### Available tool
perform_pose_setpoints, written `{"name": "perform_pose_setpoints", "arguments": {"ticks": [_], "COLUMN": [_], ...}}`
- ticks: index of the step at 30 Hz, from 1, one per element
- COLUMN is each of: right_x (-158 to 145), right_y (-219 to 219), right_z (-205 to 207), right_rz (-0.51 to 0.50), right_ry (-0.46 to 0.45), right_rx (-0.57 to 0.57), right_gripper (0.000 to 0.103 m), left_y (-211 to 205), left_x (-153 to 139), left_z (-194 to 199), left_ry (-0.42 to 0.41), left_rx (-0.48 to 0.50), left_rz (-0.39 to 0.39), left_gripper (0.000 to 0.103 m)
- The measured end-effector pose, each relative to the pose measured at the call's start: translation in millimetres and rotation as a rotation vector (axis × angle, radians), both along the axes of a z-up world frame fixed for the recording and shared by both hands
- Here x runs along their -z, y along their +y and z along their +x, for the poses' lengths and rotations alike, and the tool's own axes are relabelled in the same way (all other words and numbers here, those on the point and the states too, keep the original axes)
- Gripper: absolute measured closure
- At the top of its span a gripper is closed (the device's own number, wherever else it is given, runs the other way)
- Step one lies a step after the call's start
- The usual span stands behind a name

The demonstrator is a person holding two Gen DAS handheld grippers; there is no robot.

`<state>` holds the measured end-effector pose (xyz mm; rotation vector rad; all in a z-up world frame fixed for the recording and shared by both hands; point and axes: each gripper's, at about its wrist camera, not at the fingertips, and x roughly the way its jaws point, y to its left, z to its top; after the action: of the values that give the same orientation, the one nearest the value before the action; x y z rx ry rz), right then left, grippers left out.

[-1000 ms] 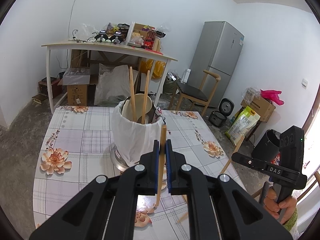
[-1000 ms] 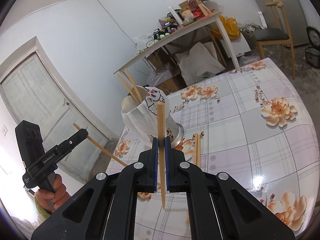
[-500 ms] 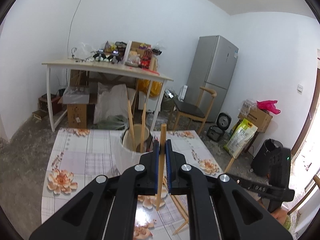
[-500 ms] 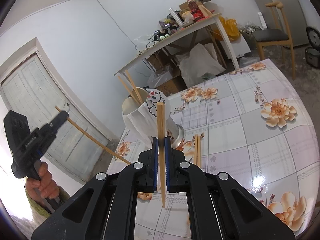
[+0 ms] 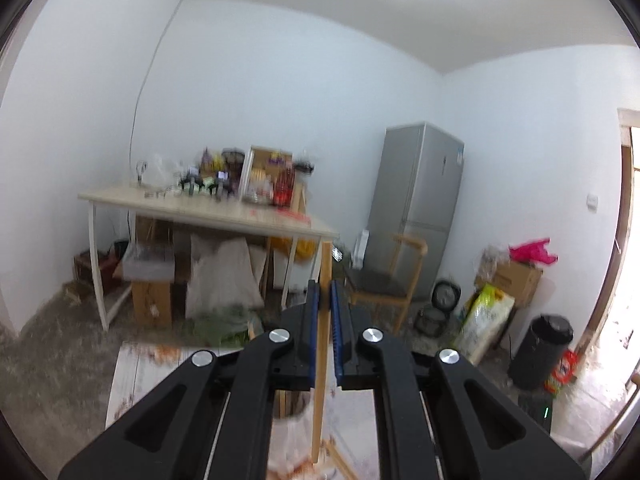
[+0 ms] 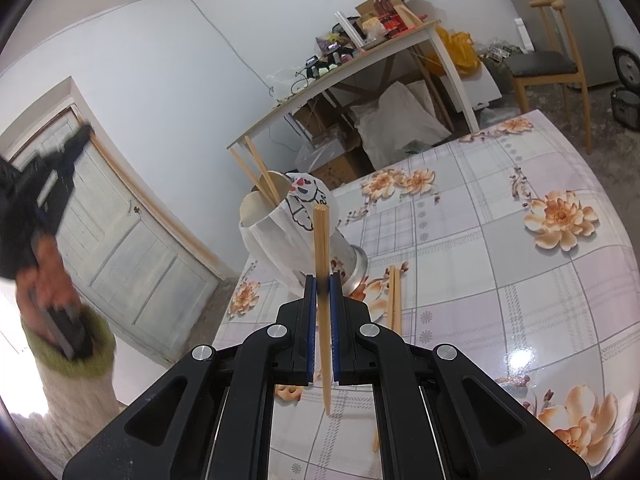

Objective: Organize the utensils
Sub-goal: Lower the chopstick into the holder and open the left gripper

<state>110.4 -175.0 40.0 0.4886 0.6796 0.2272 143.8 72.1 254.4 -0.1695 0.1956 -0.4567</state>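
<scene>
- Right gripper [image 6: 323, 282], bottom centre of the right wrist view: jaws pinching one chopstick [image 6: 321, 248], which stands nearly upright.
- Holder [image 6: 280, 236], wrapped in a white bag, stands on the floral worktop [image 6: 520, 280] at frame centre; two chopsticks [image 6: 256, 174] lean out of it.
- A pair of chopsticks [image 6: 394, 298] lies on the worktop just right of the holder.
- Left gripper [image 5: 325, 300]: jaws pinching a chopstick [image 5: 325, 272] upright; the view is blurred, with the worktop low in frame.
- In the right wrist view, that gripper shows blurred at left with a long stick [image 6: 156, 208] slanting down-right.
</scene>
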Motion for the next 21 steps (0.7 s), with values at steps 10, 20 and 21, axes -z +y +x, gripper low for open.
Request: {"name": "perform_pose_setpoints", "arguments": {"ticks": [10,20,21], "right_x": [8,8,8], "right_y": [-2,-4,-4], "right_z": [6,6,6], "right_rz": [0.004,0.003,0.003], "right_ry": [0.016,0.024,0.023], "right_rx": [0.007,0.006,0.006], "right_gripper": [0.098,0.098,0.098], "left_y": [-21,-24,-23], "left_x": [1,74,78], "left_z": [59,101,103], "left_ry": [-0.035,0.091,0.105], "left_rx": [-0.091,-0.135,-0.137], "left_rz": [0.084,0.128,0.129], "left_gripper": [0.097,0.097,0.097]}}
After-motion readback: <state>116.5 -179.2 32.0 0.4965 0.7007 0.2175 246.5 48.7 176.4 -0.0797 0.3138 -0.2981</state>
